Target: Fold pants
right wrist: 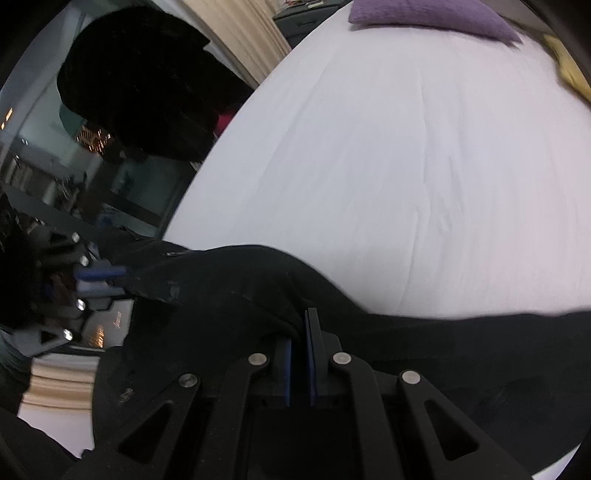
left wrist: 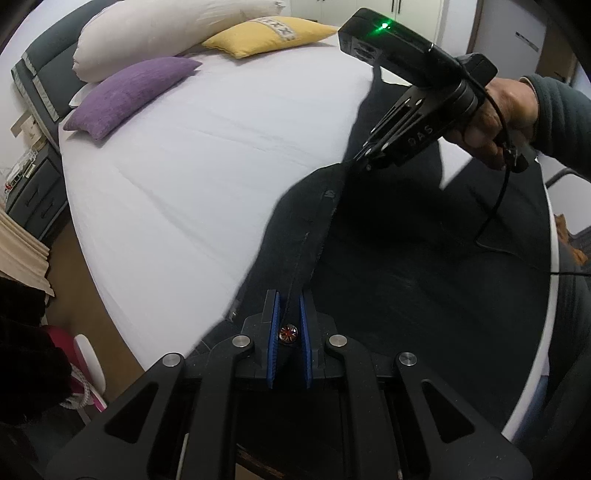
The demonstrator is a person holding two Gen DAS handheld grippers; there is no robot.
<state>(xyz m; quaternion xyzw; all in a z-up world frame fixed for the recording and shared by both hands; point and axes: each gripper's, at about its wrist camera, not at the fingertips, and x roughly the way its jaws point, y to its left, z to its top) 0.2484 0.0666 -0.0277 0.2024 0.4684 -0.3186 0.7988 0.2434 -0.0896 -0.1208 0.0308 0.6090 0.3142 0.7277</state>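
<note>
Dark pants (left wrist: pixel 388 266) are held up over the white bed (left wrist: pixel 192 184). My left gripper (left wrist: pixel 290 295) is shut on the waistband, with a metal button (left wrist: pixel 288 333) between its blue pads. My right gripper (left wrist: pixel 364 155) shows in the left wrist view, held by a hand, pinching the same waistband edge farther along. In the right wrist view my right gripper (right wrist: pixel 300 325) is shut on the dark pants (right wrist: pixel 240 295), and my left gripper (right wrist: pixel 122 277) shows at the left, clamped on the cloth. The pant legs trail off toward the right.
A purple cushion (left wrist: pixel 129 96), a yellow cushion (left wrist: pixel 266 35) and a white pillow (left wrist: pixel 166 33) lie at the head of the bed. A dark nightstand (left wrist: pixel 33 192) stands at the left. A black garment (right wrist: pixel 147 85) hangs beside the bed. A cable (left wrist: pixel 495 214) dangles from the right gripper.
</note>
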